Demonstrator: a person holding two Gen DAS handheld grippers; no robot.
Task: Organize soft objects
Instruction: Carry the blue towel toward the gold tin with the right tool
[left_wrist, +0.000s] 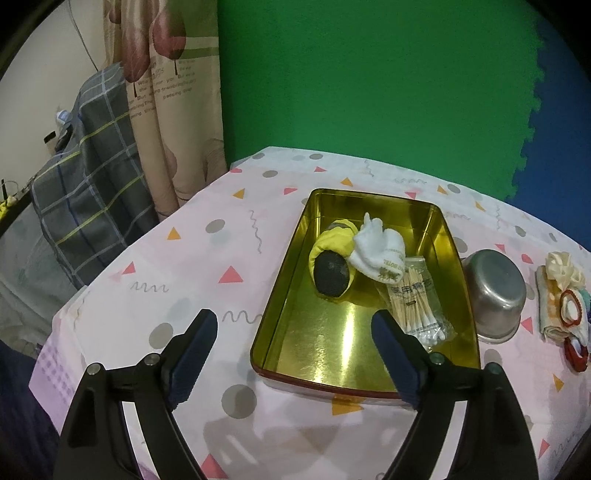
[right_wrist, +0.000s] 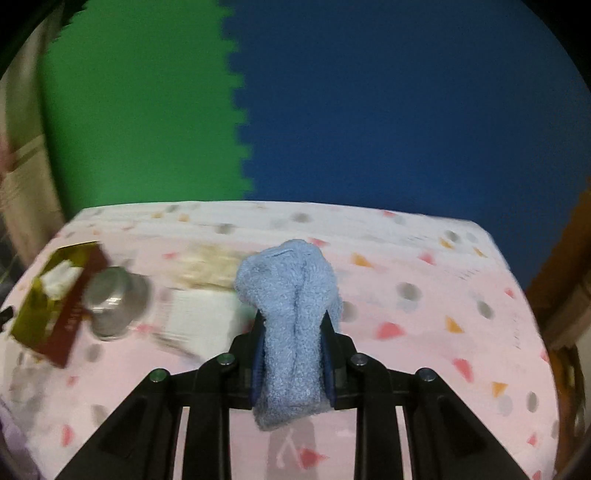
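Observation:
A gold tin box (left_wrist: 284, 325) lies on the table. In it are a yellow and dark rolled sock (left_wrist: 332, 262), a white rolled sock (left_wrist: 378, 247) and a bag of cotton swabs (left_wrist: 417, 302). My left gripper (left_wrist: 295, 328) is open and empty, just above the near end of the box. My right gripper (right_wrist: 294, 321) is shut on a light blue fluffy sock (right_wrist: 291, 306) and holds it above the table. The box also shows blurred at the left of the right wrist view (right_wrist: 55, 299).
A steel bowl (left_wrist: 496, 291) stands upside down right of the box; it also shows in the right wrist view (right_wrist: 114, 299). A folded cloth with hair ties and a cream scrunchie (left_wrist: 563, 299) lies at the far right. A plaid blanket (left_wrist: 85, 195) hangs left of the table.

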